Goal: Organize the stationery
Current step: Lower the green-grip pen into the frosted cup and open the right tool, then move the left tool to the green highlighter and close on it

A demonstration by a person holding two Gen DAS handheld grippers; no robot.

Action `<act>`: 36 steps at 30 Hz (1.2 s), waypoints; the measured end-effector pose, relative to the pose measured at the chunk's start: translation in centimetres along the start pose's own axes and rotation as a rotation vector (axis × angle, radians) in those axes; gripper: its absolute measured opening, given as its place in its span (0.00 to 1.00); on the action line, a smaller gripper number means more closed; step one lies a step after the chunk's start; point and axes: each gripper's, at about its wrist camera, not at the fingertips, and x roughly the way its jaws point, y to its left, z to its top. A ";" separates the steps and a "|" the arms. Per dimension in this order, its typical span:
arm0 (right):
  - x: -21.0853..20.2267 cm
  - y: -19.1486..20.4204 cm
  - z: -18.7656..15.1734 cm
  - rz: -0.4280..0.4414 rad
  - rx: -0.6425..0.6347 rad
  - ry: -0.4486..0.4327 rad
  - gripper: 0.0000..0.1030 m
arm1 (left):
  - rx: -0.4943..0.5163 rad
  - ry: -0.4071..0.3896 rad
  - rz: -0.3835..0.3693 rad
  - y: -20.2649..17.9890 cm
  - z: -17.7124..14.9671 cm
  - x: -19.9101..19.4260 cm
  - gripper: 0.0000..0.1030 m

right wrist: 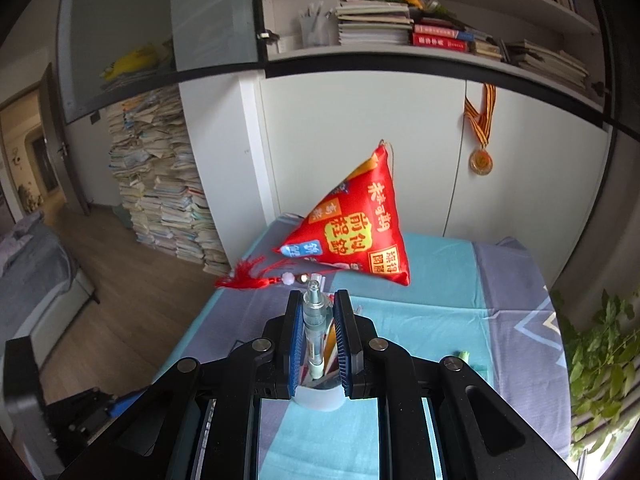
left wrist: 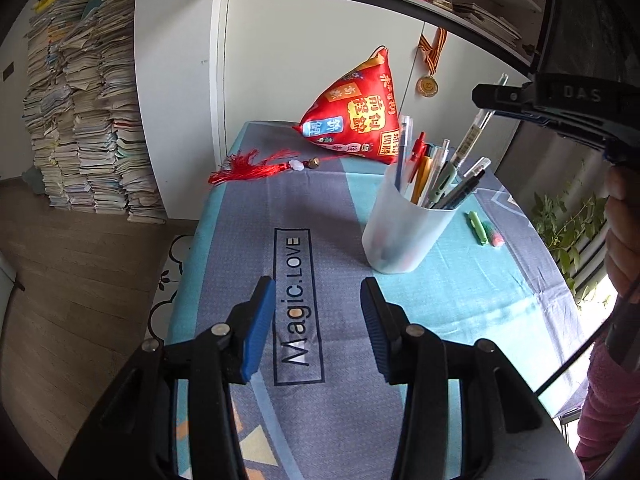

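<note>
A translucent white pen cup stands on the table, filled with several pens. My right gripper is shut on a clear gel pen and holds it upright above the cup. It also shows in the left wrist view, top right, holding that pen with its lower end among the pens in the cup. My left gripper is open and empty, low over the table, in front and left of the cup. A green highlighter and a pink and green eraser-like item lie right of the cup.
A red pyramid cushion with a red tassel sits at the table's far end. The tablecloth reads "Magic.LOVE". Paper stacks stand on the floor at left. A plant is at right. A medal hangs on the cabinet.
</note>
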 end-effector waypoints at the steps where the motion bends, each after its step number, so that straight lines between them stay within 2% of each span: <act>1: 0.5 -0.1 0.0 0.000 0.007 0.005 0.16 | -0.001 0.002 0.000 0.2 0.0 0.1 0.41; 6: 2.5 -0.1 0.2 -0.001 0.027 0.026 0.16 | -0.001 0.013 -0.005 0.7 -0.1 0.8 0.41; 14: 4.1 0.5 -0.5 -0.036 -0.011 0.044 0.16 | 0.014 0.033 -0.019 0.4 -0.3 1.5 0.41; 21: 6.6 0.9 -2.2 0.000 -0.024 0.156 0.16 | 0.022 0.046 -0.027 -0.1 -0.6 1.6 0.41; 25: 6.7 0.4 -2.7 0.051 0.006 0.187 0.16 | 0.032 0.048 -0.025 -0.7 -0.7 1.3 0.41; 28: 5.0 -0.1 -2.5 0.041 0.008 0.143 0.19 | 0.041 0.049 -0.023 -1.2 -0.7 1.1 0.41; 31: 2.7 -0.8 -2.3 0.028 0.011 0.086 0.33 | 0.057 0.052 -0.026 -2.1 -0.7 0.9 0.41; 36: -1.2 -3.3 -2.8 0.003 0.045 0.011 0.34 | 0.092 0.050 -0.037 -4.1 -1.0 0.3 0.41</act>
